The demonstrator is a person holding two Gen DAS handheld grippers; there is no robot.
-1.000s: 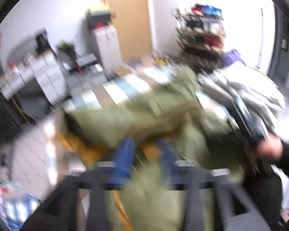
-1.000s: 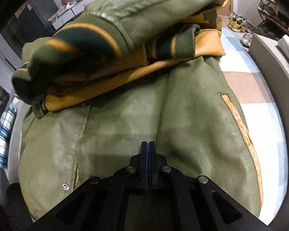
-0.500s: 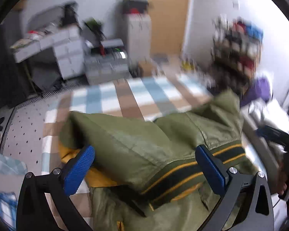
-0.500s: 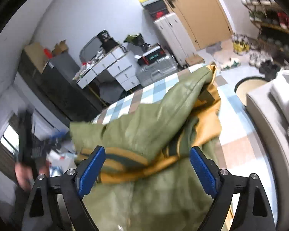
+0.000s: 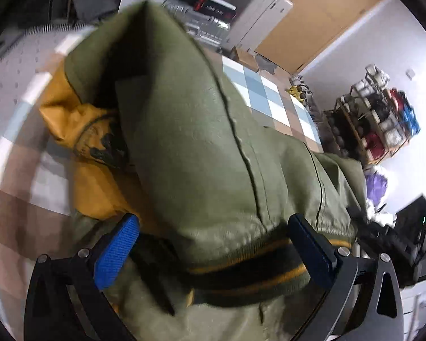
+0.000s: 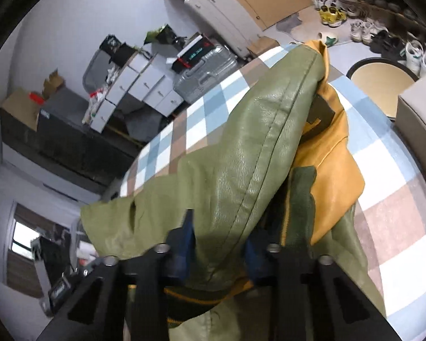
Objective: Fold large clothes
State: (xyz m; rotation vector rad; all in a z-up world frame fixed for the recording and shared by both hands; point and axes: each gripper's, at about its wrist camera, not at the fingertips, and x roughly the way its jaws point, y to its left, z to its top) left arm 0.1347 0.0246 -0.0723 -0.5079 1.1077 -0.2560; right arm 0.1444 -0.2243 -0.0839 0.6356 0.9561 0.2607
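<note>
The jacket [image 6: 250, 153] lies bunched on the checked bench [image 6: 383, 153], olive shell up, yellow lining spilling out one side. The right tool [image 6: 220, 244] has just been closing and clamps a thick fold of it, while the left tool [image 5: 213, 247] stands wide apart, straddling the striped hem [image 5: 241, 272] without pinching. It looks heavy, leathery and slick, so I'd grip the ribbed hem or seams.

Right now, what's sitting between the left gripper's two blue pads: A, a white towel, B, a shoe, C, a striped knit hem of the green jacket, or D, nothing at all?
C: the left gripper stands wide open around the green jacket's dark, yellow-striped hem.
</note>
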